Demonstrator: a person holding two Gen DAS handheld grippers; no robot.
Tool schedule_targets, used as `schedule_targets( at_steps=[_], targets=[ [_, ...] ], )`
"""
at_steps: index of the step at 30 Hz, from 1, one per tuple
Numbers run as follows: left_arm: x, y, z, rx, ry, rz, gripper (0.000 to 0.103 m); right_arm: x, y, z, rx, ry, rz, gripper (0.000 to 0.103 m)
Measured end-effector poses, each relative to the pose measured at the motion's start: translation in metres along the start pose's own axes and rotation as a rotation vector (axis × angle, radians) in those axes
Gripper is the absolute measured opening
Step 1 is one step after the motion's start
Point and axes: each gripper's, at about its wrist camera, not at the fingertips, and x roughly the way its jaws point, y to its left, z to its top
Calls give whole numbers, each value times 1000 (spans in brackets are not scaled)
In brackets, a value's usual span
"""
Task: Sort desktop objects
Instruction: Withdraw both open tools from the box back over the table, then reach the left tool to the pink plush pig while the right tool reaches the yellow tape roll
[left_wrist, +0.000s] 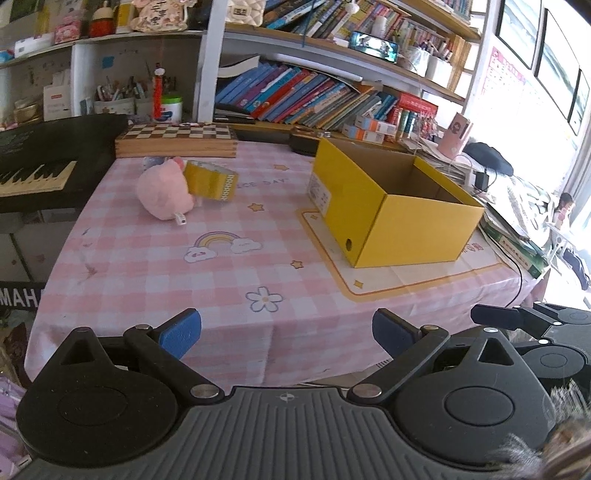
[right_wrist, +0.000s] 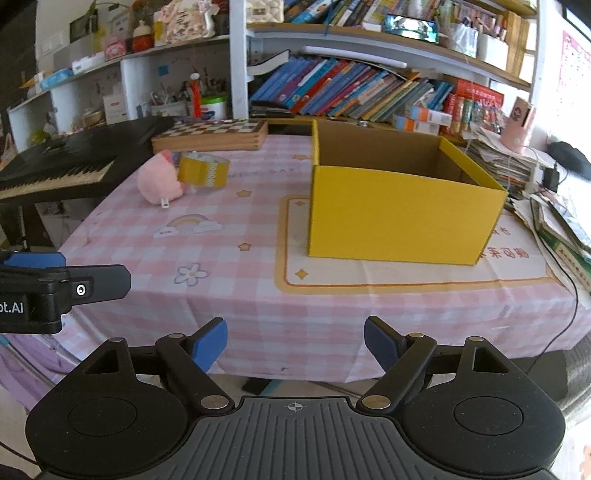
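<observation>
A pink plush toy (left_wrist: 162, 192) lies at the far left of the pink checked tablecloth (left_wrist: 221, 273), with a yellow roll of tape (left_wrist: 209, 181) leaning against it. An open yellow cardboard box (left_wrist: 391, 206) stands on the right half of the table. Both show in the right wrist view too: plush toy (right_wrist: 157, 182), tape (right_wrist: 203, 169), box (right_wrist: 402, 206). My left gripper (left_wrist: 286, 334) hovers open at the table's near edge, nothing between its blue pads. My right gripper (right_wrist: 295, 341) is open and empty beside it, also at the near edge.
A wooden chessboard case (left_wrist: 177, 140) sits at the table's back. A black keyboard (left_wrist: 40, 162) stands left of the table. Bookshelves (left_wrist: 314, 96) fill the back wall. Stacked papers, books and cables (right_wrist: 517, 166) crowd the right edge behind the box.
</observation>
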Motion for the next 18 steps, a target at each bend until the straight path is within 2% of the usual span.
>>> schedule_targets(
  at_steps=[18],
  targets=[
    [-11, 33, -1, -37, -12, 81, 102, 12, 36, 14, -53, -2, 88, 84]
  ],
)
